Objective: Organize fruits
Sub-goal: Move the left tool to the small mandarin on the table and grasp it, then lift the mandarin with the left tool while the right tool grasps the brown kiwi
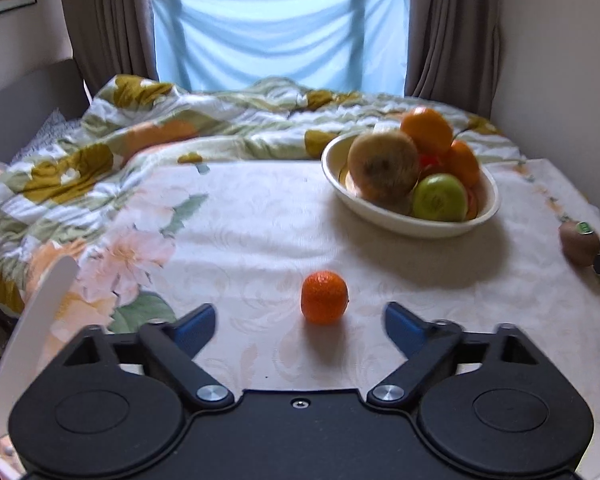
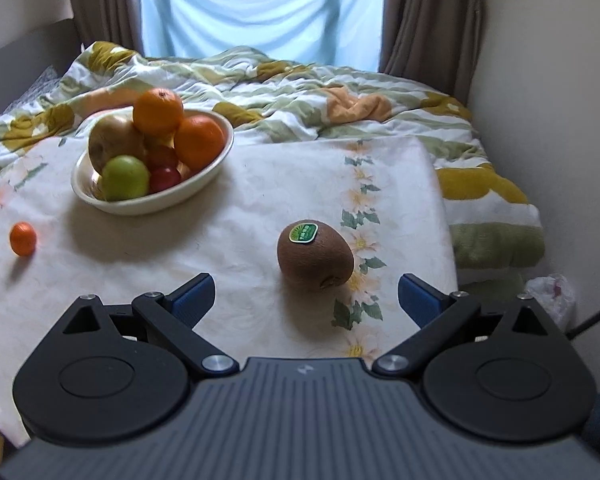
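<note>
A small mandarin (image 1: 324, 297) lies on the cloth-covered table just ahead of my open left gripper (image 1: 299, 326), between the lines of its blue pads; it also shows at the far left of the right wrist view (image 2: 23, 238). A brown kiwi with a green sticker (image 2: 315, 255) lies just ahead of my open right gripper (image 2: 306, 298); it also shows at the right edge of the left wrist view (image 1: 580, 242). A cream bowl (image 1: 408, 222) (image 2: 148, 206) holds oranges, a green apple, a brownish pear and red fruit.
The table's floral cloth (image 1: 260, 220) ends at a bed with a rumpled floral duvet (image 1: 180, 128) behind it. A wall (image 2: 560, 120) stands close on the right, curtains and a window at the back. A white chair back (image 1: 40, 312) rises at the left.
</note>
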